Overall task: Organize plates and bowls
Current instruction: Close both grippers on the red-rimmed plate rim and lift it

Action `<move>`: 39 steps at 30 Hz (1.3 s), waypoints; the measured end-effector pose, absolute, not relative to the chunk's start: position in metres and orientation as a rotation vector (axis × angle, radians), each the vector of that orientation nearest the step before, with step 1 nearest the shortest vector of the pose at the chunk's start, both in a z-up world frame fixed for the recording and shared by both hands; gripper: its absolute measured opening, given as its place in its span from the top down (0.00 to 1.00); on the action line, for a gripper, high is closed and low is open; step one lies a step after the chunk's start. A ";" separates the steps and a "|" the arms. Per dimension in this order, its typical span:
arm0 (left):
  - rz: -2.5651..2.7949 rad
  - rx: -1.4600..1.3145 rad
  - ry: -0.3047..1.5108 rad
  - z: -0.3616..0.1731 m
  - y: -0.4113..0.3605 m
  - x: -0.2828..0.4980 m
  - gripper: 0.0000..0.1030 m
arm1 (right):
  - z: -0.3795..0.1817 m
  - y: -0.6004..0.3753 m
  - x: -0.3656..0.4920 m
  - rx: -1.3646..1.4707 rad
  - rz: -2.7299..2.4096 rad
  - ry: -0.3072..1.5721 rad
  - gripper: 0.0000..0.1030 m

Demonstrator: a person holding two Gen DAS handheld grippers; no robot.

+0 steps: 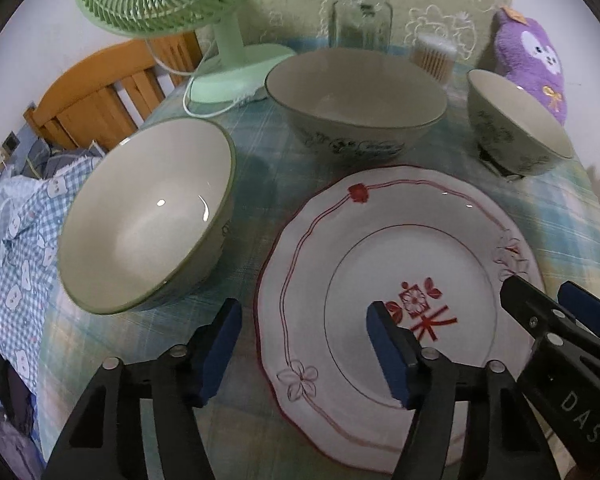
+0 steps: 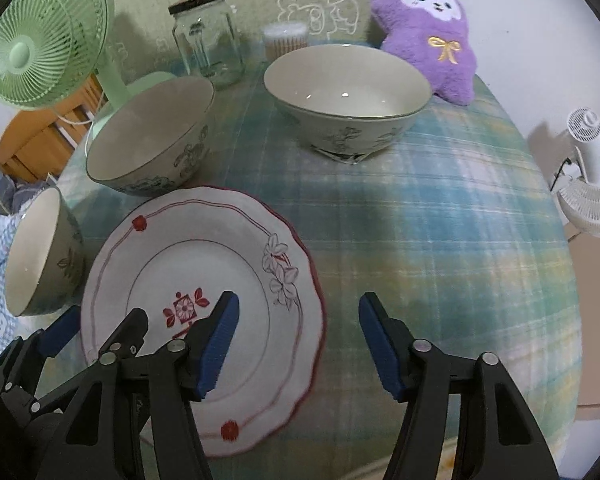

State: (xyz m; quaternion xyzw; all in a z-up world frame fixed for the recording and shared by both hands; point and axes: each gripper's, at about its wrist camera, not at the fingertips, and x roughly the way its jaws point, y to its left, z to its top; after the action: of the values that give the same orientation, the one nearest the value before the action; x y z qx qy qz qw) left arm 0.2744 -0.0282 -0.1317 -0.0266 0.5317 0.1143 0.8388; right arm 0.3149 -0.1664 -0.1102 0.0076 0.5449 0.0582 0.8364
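Note:
A white plate (image 1: 380,248) with red line and flower decoration lies flat on the plaid tablecloth (image 2: 420,220). My left gripper (image 1: 304,352) is open, one finger outside the plate's left rim and the other over its middle. My right gripper (image 2: 300,344) is open astride the plate (image 2: 204,264) at its right rim; it also shows as the right gripper (image 1: 548,300) in the left wrist view. The left gripper (image 2: 96,332) appears at the plate's other side. Three cream bowls with dark floral outsides stand around: a left bowl (image 1: 148,216), a large bowl (image 1: 356,96) and a smaller bowl (image 1: 516,120).
At the table's back stand a green fan (image 1: 220,60), a glass jar (image 1: 360,16), a tub of cotton swabs (image 1: 432,56) and a purple plush toy (image 2: 428,24). A white fan (image 2: 592,168) stands off the right edge. A wooden chair (image 1: 96,96) and checked cloth (image 1: 24,260) lie left.

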 end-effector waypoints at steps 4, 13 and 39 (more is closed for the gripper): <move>0.235 -0.092 1.142 -0.135 -0.026 0.280 0.47 | -0.118 -0.163 0.323 0.012 0.133 1.163 0.50; 0.255 -0.101 1.131 -0.135 -0.024 0.286 0.51 | -0.126 -0.157 0.335 -0.012 0.128 1.170 0.59; 0.170 -0.038 1.103 -0.107 -0.036 0.261 0.58 | -0.094 -0.172 0.287 0.004 0.055 1.177 0.59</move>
State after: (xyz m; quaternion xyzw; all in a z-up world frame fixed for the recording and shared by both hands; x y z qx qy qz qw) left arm 0.2610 -0.0360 -0.1075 -0.0179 0.5233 0.0807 0.8481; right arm 0.2873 -0.1721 -0.0940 0.0019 0.5549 0.0260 0.8315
